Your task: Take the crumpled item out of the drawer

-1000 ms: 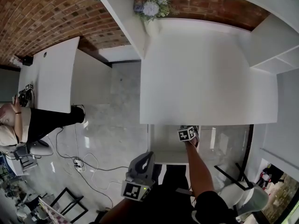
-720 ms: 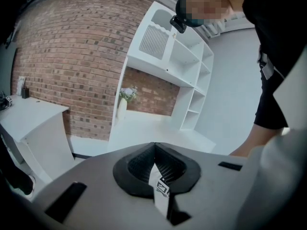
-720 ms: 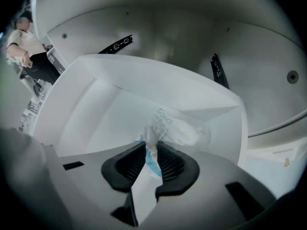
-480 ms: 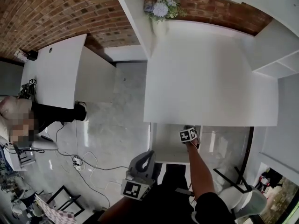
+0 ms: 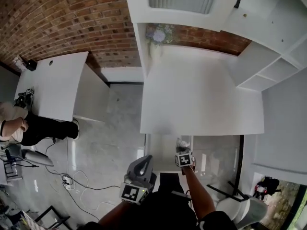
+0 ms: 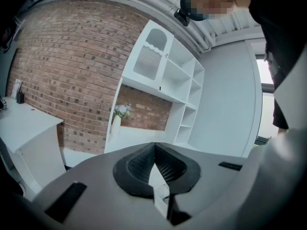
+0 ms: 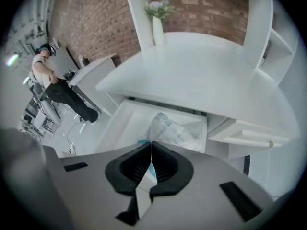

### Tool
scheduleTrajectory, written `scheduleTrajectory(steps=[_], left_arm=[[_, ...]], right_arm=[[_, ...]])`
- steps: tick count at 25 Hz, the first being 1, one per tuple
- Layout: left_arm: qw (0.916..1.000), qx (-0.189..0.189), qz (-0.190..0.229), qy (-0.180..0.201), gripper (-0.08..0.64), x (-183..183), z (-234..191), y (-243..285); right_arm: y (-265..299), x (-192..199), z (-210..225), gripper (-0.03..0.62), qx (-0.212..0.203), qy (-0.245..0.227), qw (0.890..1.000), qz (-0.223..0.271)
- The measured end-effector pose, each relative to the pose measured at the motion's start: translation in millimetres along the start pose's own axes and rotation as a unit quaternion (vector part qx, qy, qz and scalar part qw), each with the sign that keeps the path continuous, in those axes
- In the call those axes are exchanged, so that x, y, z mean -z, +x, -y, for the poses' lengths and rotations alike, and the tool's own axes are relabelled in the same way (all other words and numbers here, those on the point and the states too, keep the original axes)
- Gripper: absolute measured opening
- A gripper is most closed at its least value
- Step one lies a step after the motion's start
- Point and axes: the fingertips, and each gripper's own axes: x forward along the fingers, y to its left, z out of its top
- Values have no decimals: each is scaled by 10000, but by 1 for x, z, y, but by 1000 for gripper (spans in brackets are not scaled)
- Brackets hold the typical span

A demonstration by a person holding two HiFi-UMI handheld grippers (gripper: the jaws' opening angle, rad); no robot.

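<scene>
The crumpled plastic item (image 7: 176, 131), clear with a blue bit at its near end, hangs pinched by that end in the right hand-held gripper (image 7: 150, 146), whose jaws are closed on it. It is over the open white drawer (image 7: 122, 121), which is pulled out from under the front edge of the white desk (image 7: 206, 75). In the head view the item (image 5: 182, 142) shows just beyond the right hand-held gripper (image 5: 183, 149), in front of the desk's edge (image 5: 201, 128). The left hand-held gripper (image 6: 153, 150) has its jaws closed together with nothing between them and is held well to the left of the drawer (image 5: 160, 150). A white vase of flowers (image 7: 157, 20) stands at the desk's far end against the brick wall (image 7: 201, 6).
</scene>
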Motion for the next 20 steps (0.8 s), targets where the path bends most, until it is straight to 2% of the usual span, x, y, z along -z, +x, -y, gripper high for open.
scheduleTrajectory(steps=[3,5,7,11,15,20], left_arm=[[9998,156,110,73,25,-13,4,-11],[9995,219,189,155,25,-24,6,-17],[9992,246,263,187,25,-36,9,-22],[9978,358,543,149,25,-60,17,-33],[9968,397,668,203,25,-72,26,-37],[9966,480,639,195,25,-71,31,-34]], right_arm=[[-69,-30,-23,20,-103,-19,9967,805],[-120,-58,-35,20,-87,-57,9889,1482],[-173,-87,-46,20,-60,-133,9762,2166],[-275,-131,-73,20,64,-351,9435,3295],[-334,-145,-91,20,116,-421,9177,3950],[-367,-152,-106,20,119,-385,8992,4357]])
